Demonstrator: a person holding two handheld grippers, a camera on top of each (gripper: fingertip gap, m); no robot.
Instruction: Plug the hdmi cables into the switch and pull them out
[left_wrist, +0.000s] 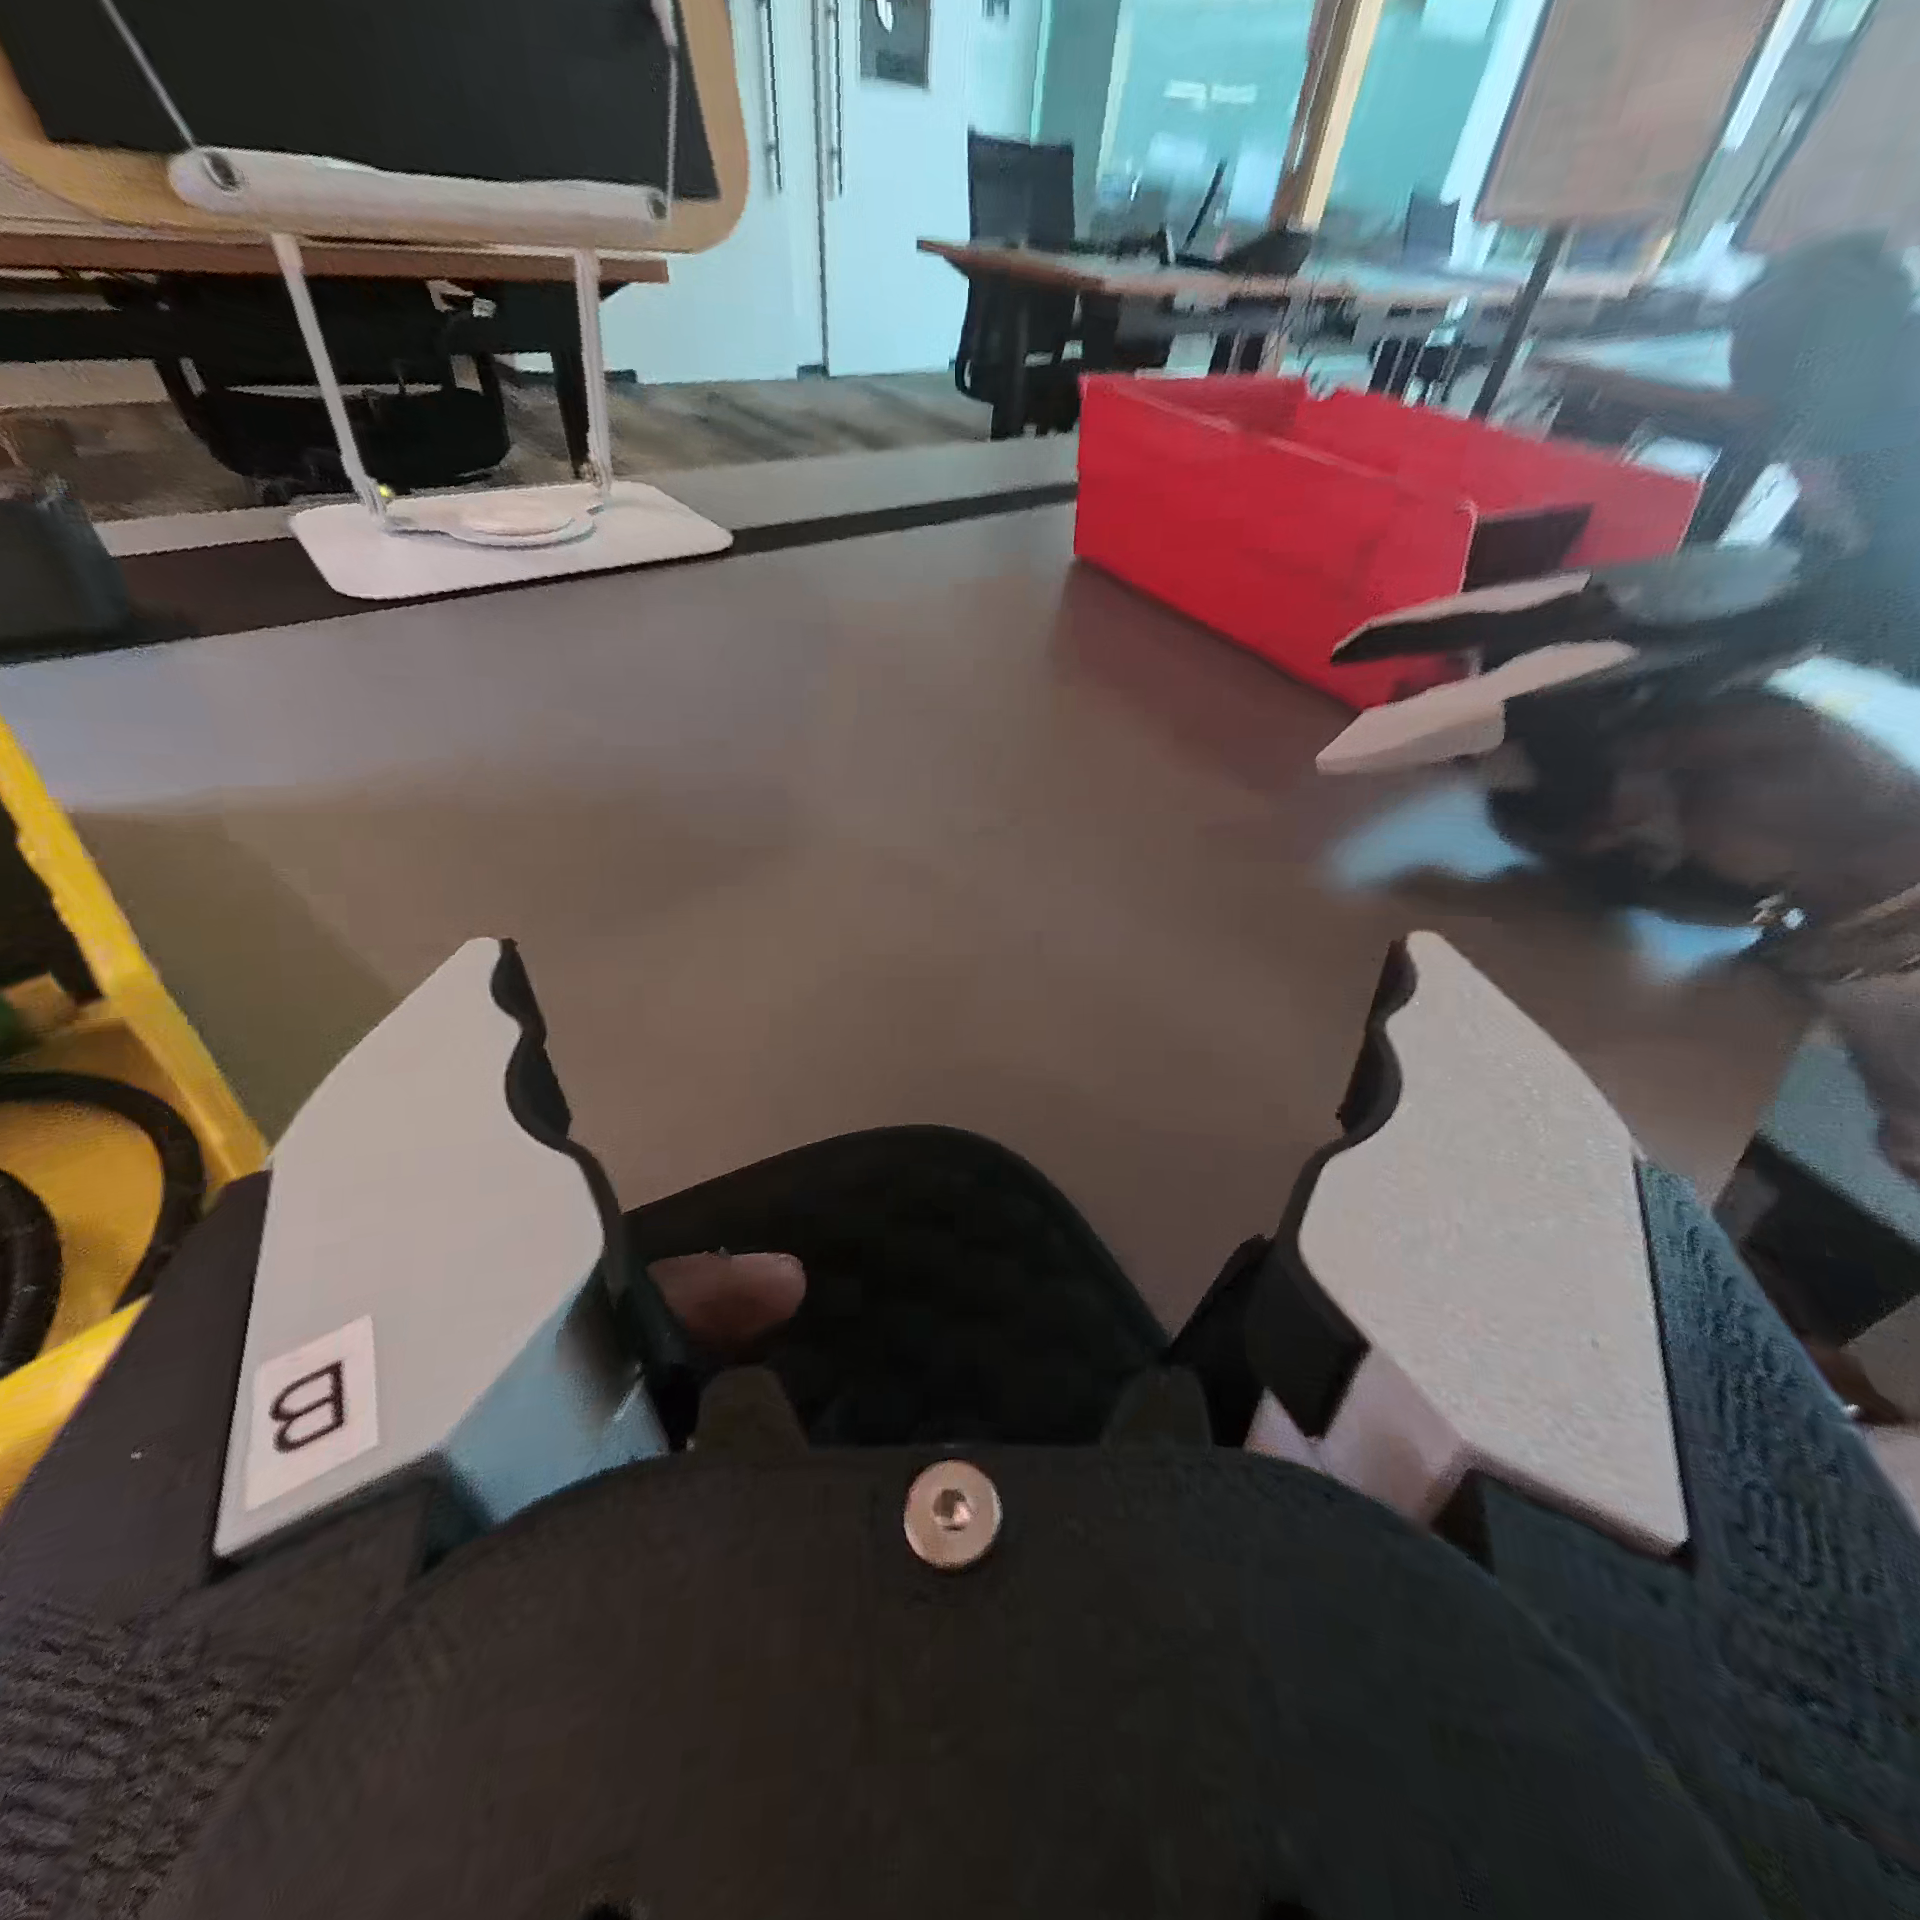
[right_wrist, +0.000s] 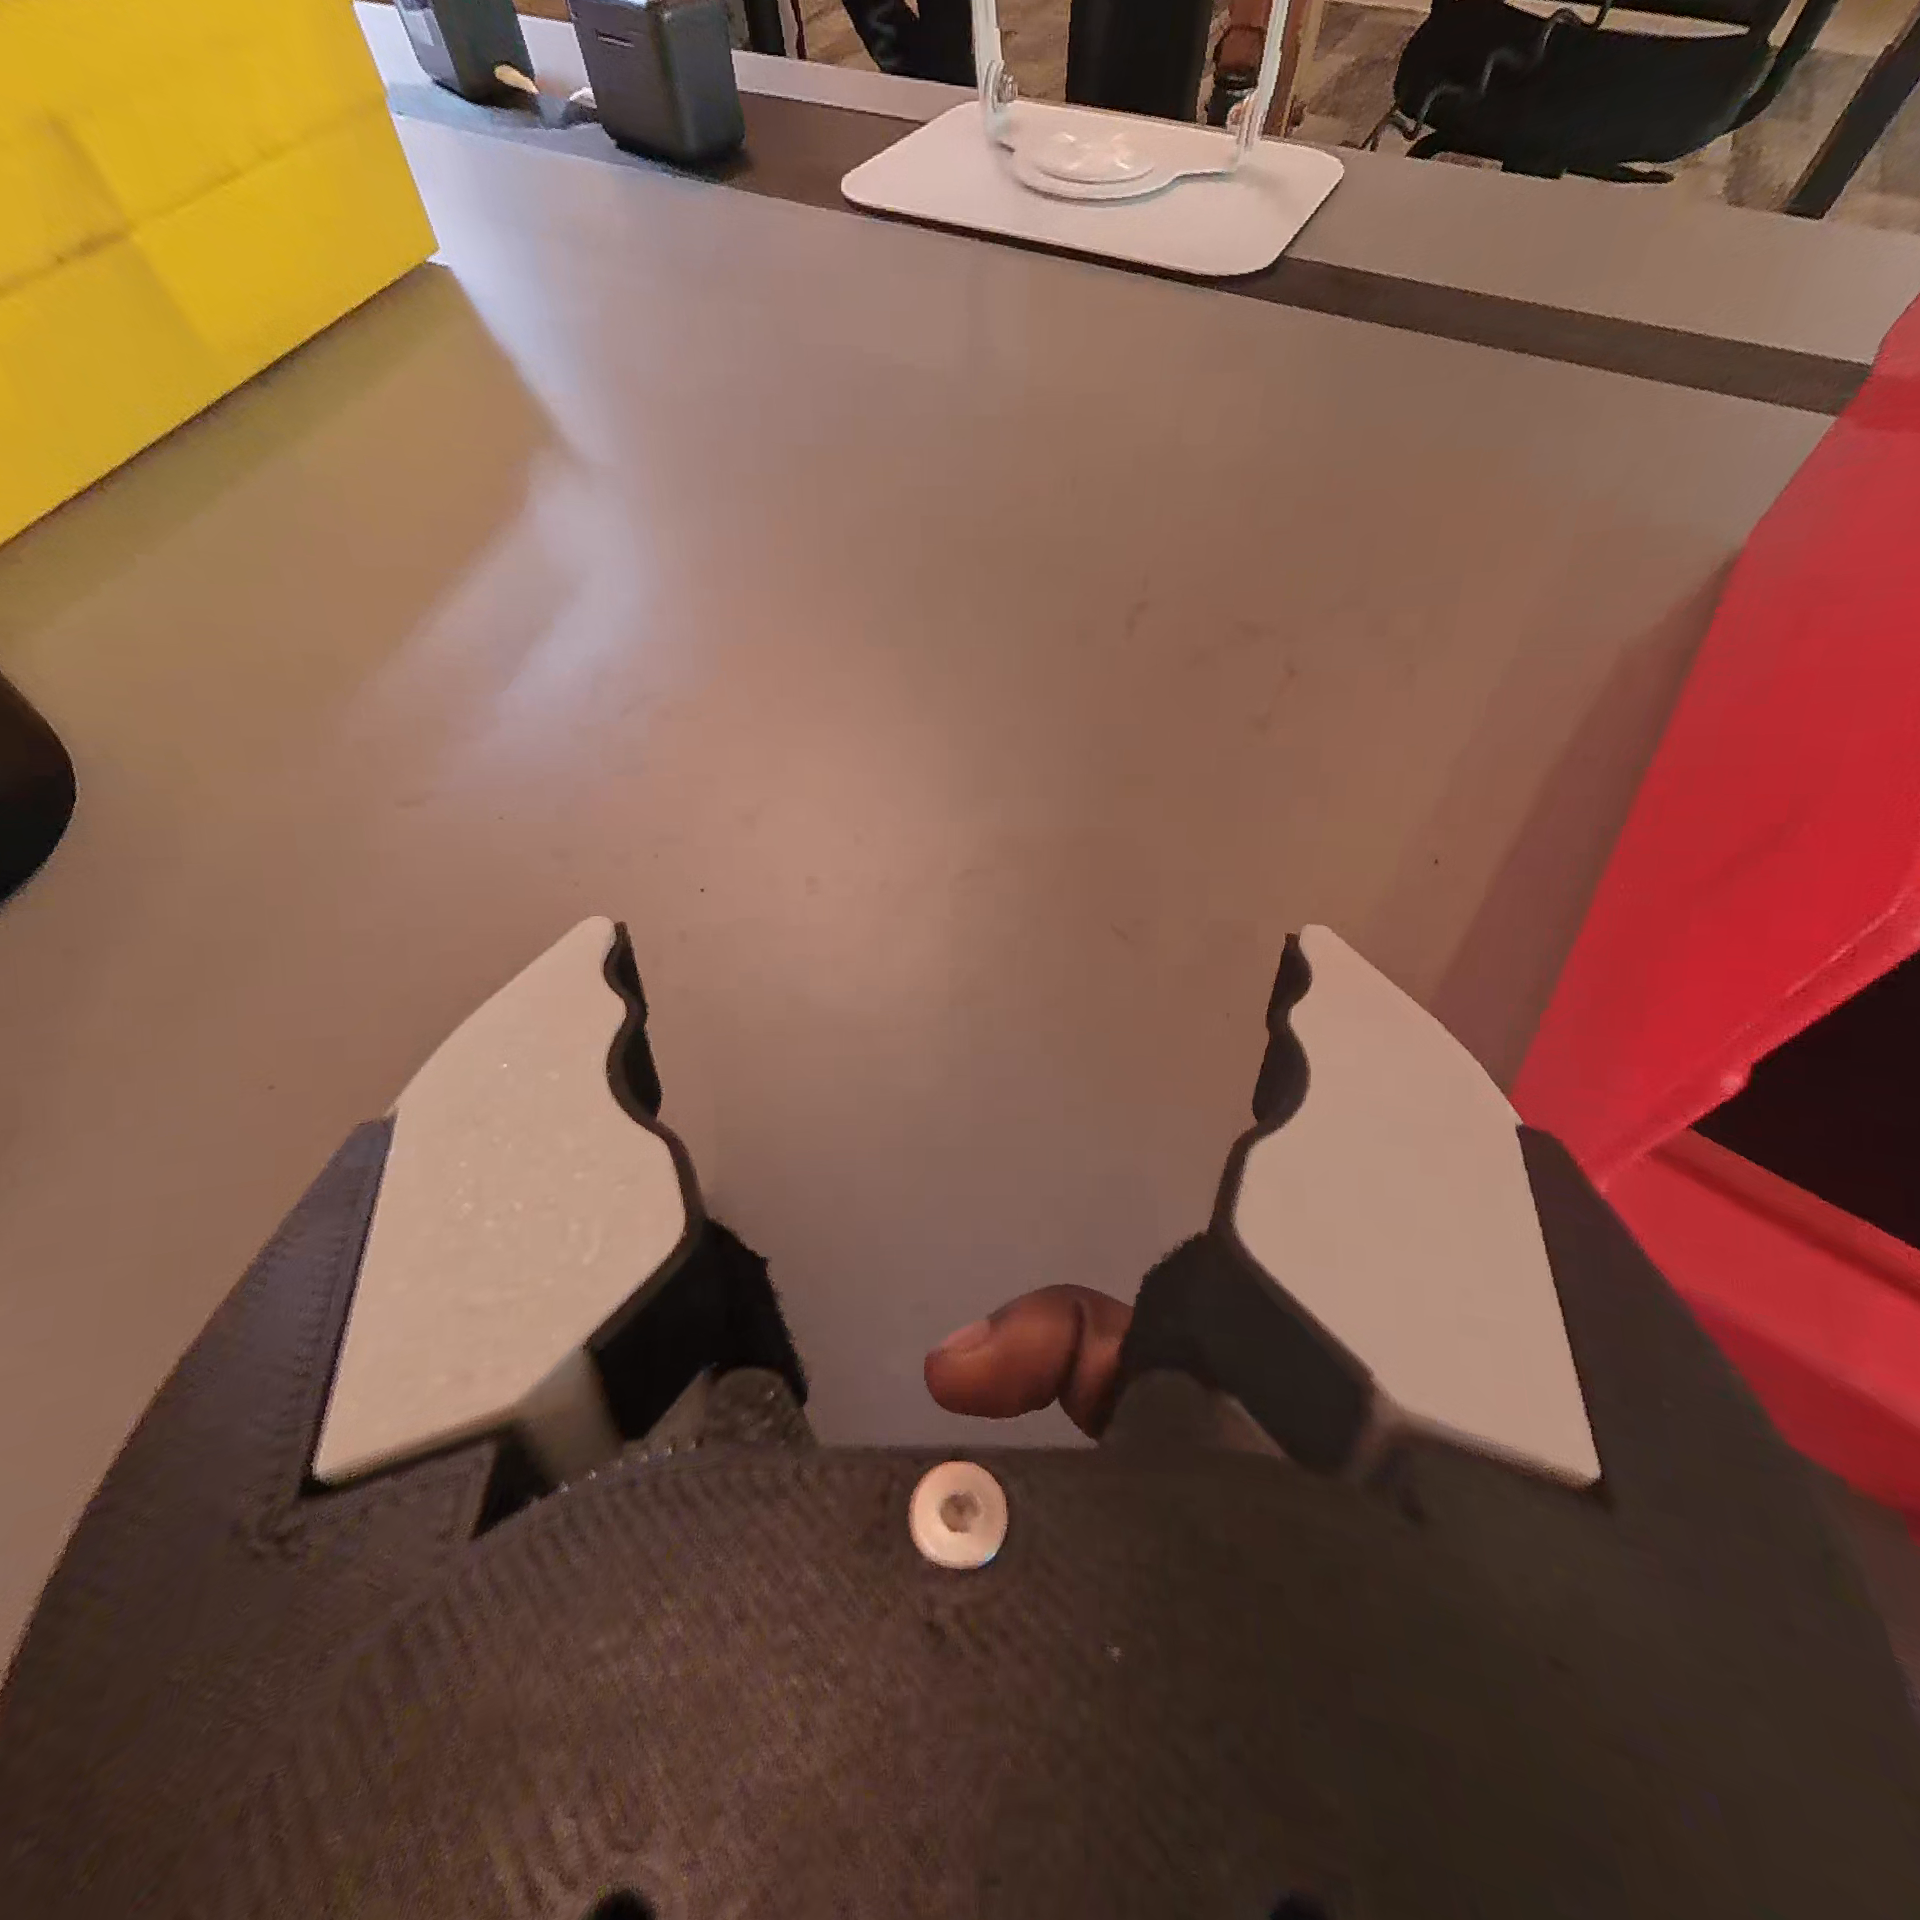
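Note:
My left gripper (left_wrist: 951, 961) is open and empty above the grey table (left_wrist: 831, 779). My right gripper (right_wrist: 956, 940) is open and empty above the same table (right_wrist: 883, 571). The right gripper also shows blurred at the right of the left wrist view (left_wrist: 1340, 707), in front of the red bin, with its fingers apart. A coiled black cable (left_wrist: 62, 1195) lies inside the yellow bin at the left edge of the left wrist view. No HDMI switch is in view.
A red bin (left_wrist: 1278, 520) stands at the back right; it also shows at the right edge of the right wrist view (right_wrist: 1766, 779). A yellow bin (right_wrist: 177, 239) stands at the left. A white stand base (right_wrist: 1091, 192) and two dark boxes (right_wrist: 655, 73) sit at the table's far edge.

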